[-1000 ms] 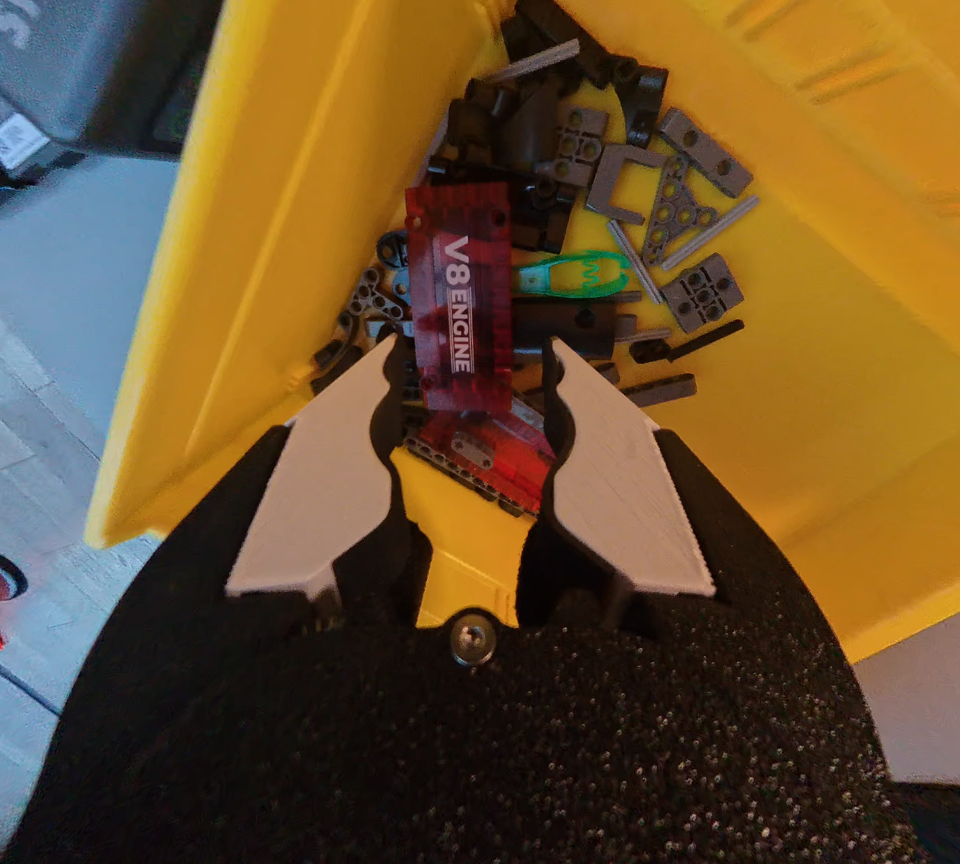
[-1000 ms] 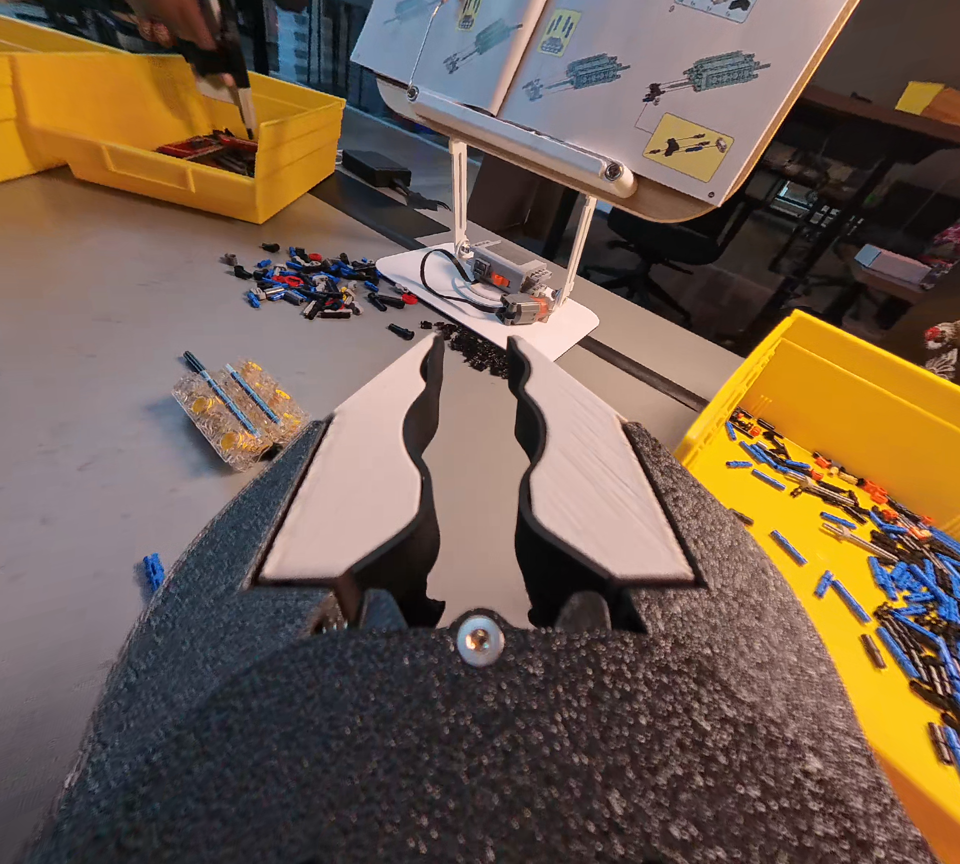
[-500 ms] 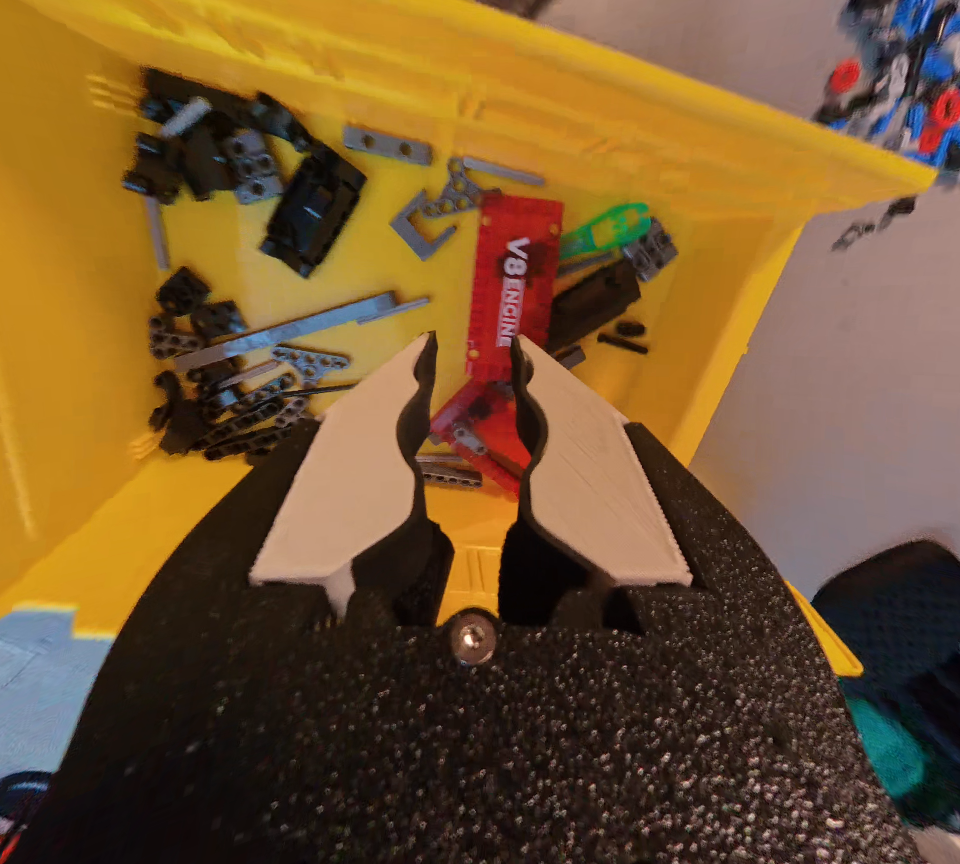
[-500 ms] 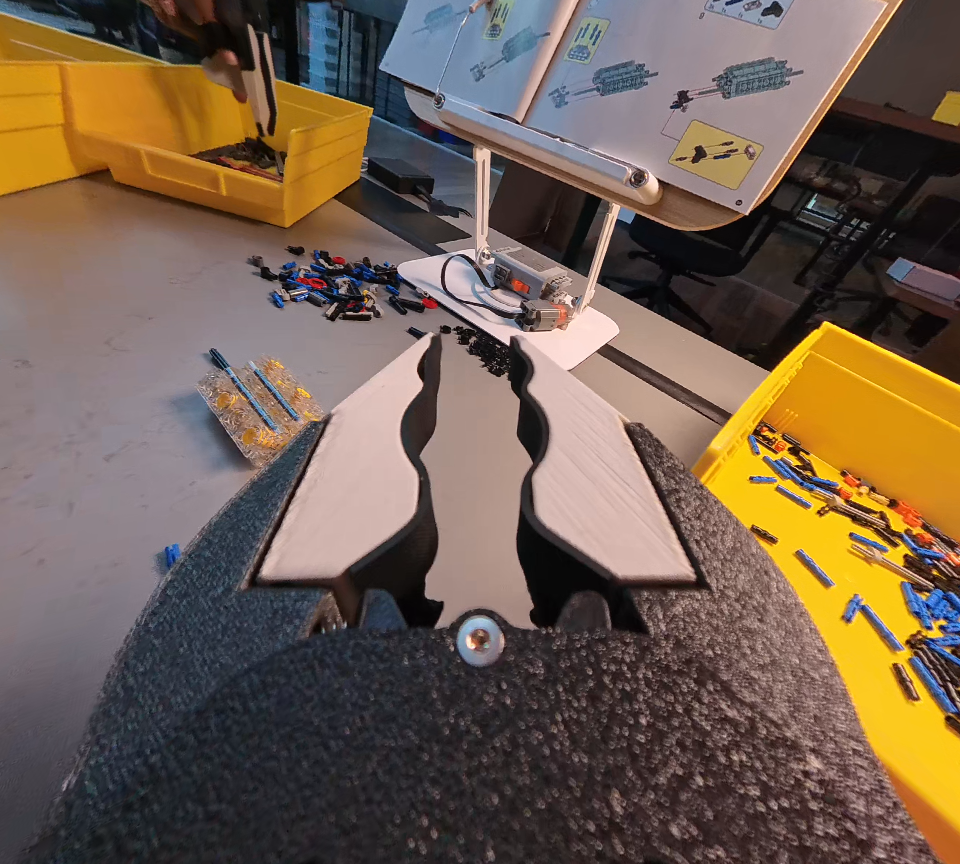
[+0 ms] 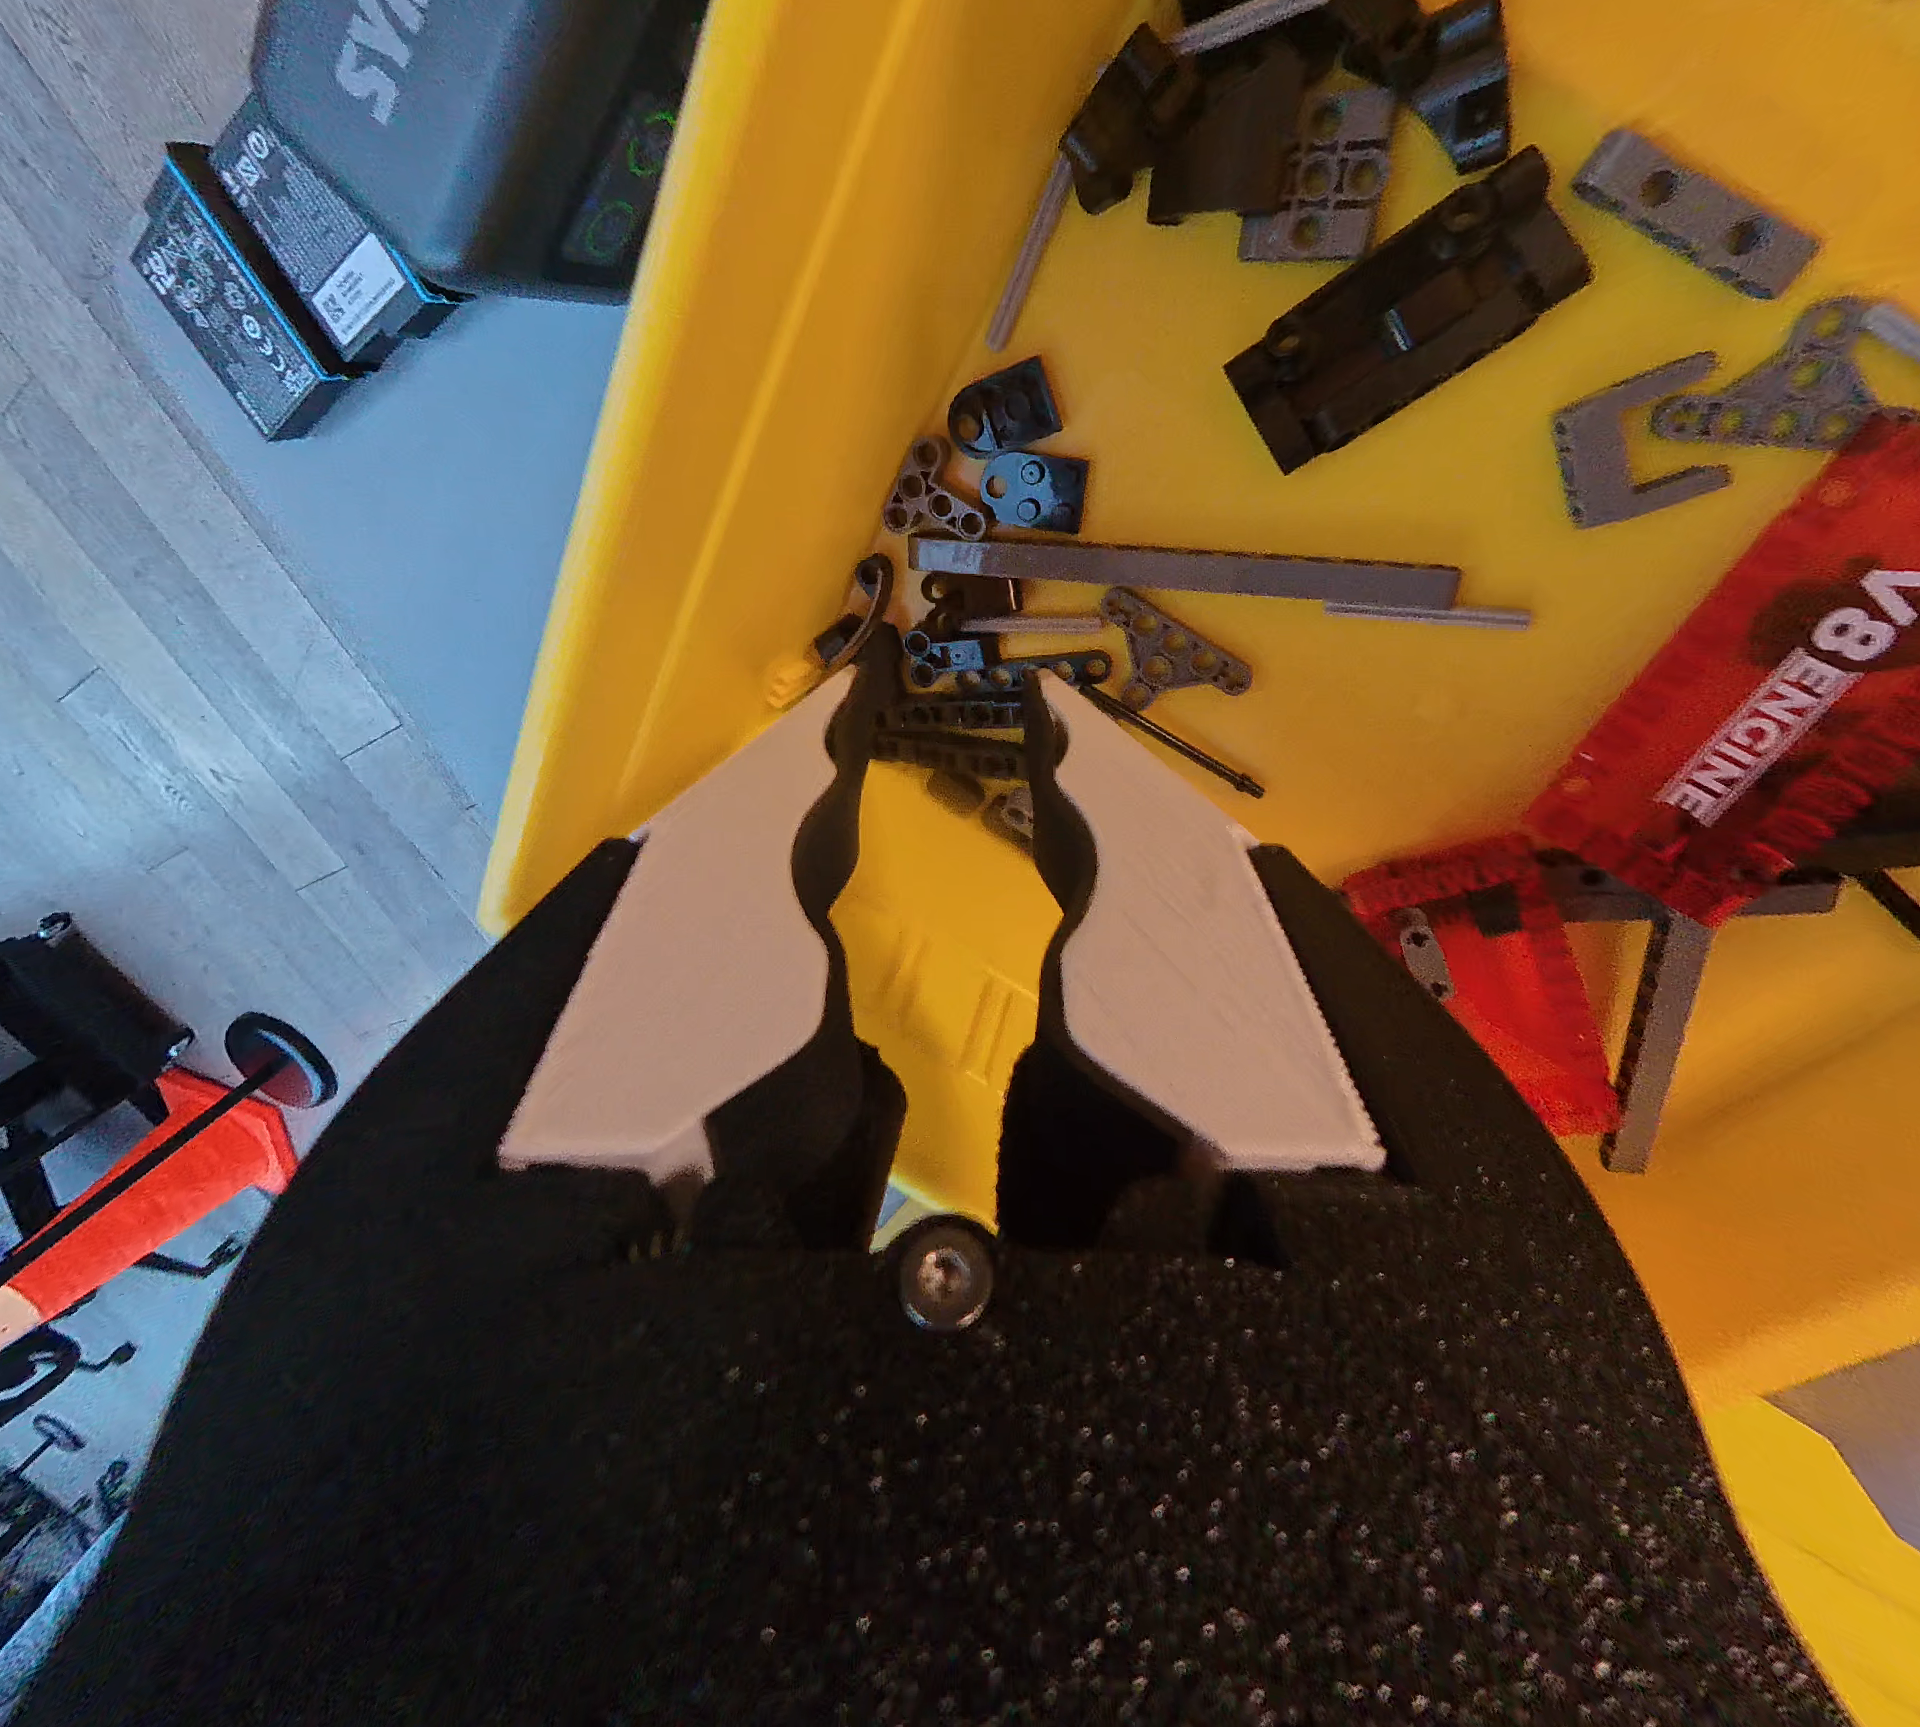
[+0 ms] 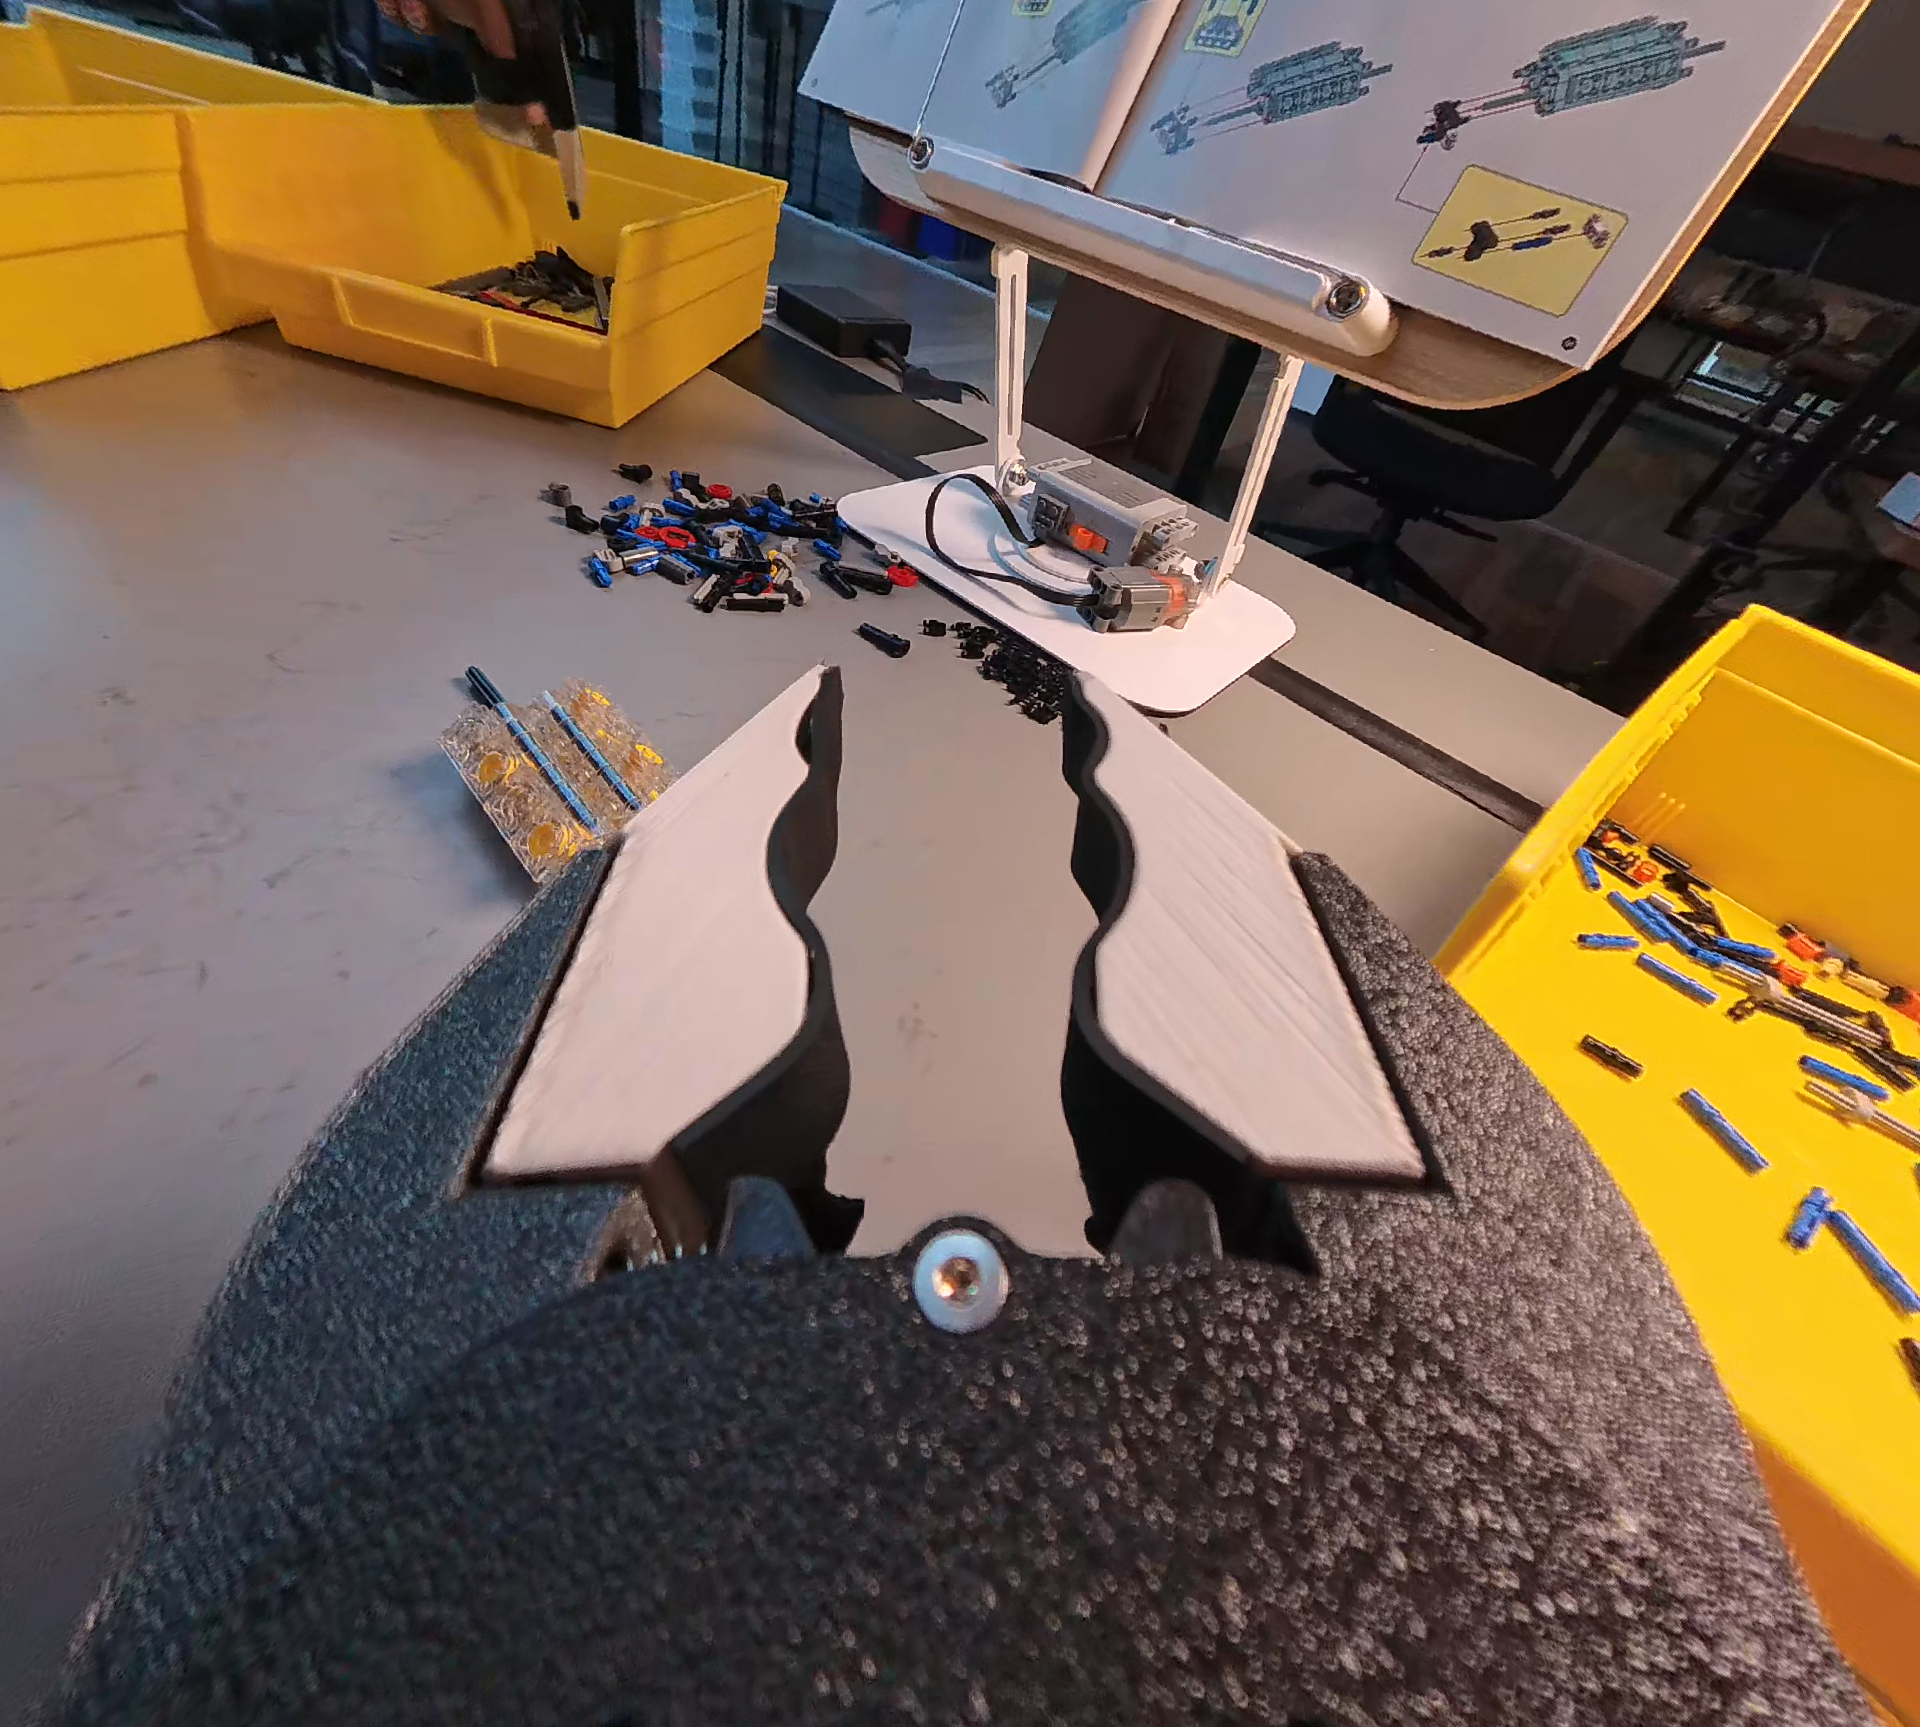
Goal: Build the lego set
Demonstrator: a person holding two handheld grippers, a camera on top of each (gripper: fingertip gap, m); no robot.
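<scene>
Grey counter (image 6: pixel 208 742) bearing a yellow bin (image 6: pixel 499 327) at far left, another yellow bin (image 6: pixel 1714 794) at right, and a booklet stand (image 6: pixel 1143 223). Left gripper (image 5: pixel 951 685), fingers narrowly parted and holding nothing, tips over dark perforated beams (image 5: pixel 966 721) in the far-left bin's corner. Right gripper (image 6: pixel 951 690), fingers wide and empty, above bare counter near loose black pins (image 6: pixel 1008 659).
</scene>
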